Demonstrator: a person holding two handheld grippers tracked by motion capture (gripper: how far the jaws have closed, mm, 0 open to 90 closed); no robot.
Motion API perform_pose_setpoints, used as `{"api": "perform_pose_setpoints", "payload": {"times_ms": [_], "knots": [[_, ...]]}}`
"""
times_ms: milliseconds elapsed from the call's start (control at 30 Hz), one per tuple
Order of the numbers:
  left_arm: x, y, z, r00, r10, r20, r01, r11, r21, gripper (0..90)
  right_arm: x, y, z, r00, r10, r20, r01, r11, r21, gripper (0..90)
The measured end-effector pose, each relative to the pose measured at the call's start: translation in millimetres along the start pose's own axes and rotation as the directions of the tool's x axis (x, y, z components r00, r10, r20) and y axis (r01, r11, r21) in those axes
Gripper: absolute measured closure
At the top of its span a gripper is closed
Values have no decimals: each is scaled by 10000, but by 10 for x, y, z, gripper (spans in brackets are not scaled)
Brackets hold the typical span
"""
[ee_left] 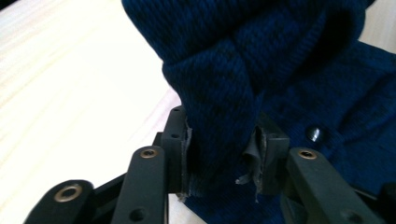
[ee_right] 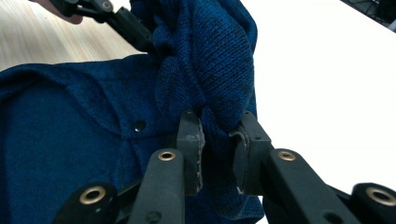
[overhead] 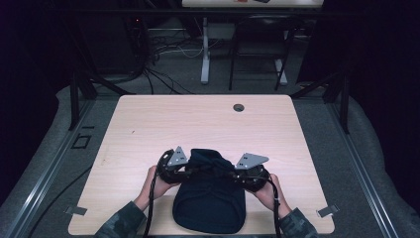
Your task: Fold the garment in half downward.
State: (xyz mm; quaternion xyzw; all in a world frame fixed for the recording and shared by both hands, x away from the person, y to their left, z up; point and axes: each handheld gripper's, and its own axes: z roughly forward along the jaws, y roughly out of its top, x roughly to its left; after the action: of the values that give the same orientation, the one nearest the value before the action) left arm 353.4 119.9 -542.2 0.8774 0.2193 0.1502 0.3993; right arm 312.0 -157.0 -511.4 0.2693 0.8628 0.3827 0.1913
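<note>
At the near edge of the light wooden table point(overhead: 148, 124), a dark blue knit garment point(overhead: 210, 203) lies with its long axis running from the person toward the far side, its rounded end nearest the person and its bunched, lifted end pointing away. The person's hands come in at either side of it. The left gripper point(overhead: 195, 171) has its fingers point(ee_left: 180, 149) closed on a thick fold of the knit, the cloth squeezed between the two pads and rising above them. The right gripper point(overhead: 230, 174) does likewise, its fingers point(ee_right: 190, 149) clamped on a gathered ridge of the fabric. A small dark button point(ee_right: 139, 125) sits on the flat part just beside them. Farther off, a round hole point(overhead: 238, 107) marks the table's far edge.
</note>
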Motion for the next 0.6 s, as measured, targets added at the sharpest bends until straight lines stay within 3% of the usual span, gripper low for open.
{"api": "perform_pose_setpoints", "payload": {"times_ms": [267, 400, 467, 600], "knots": [[-164, -118, 28, 9999, 21, -128, -14, 9983, 590, 714, 29, -47, 74, 9999, 28, -151, -23, 9995, 302, 759], [-166, -151, 27, 9998, -111, -192, 123, 9981, 607, 715, 66, -29, 90, 9996, -80, -275, 94, 9987, 502, 739], [-164, -167, 28, 9995, -251, -189, 262, 9980, 583, 715, 105, -35, 82, 9996, -116, -243, 137, 9962, 857, 718], [-159, -180, 35, 9996, -257, -149, 265, 9979, 586, 712, 158, -70, 57, 9994, -162, -315, 191, 9954, 935, 682]]}}
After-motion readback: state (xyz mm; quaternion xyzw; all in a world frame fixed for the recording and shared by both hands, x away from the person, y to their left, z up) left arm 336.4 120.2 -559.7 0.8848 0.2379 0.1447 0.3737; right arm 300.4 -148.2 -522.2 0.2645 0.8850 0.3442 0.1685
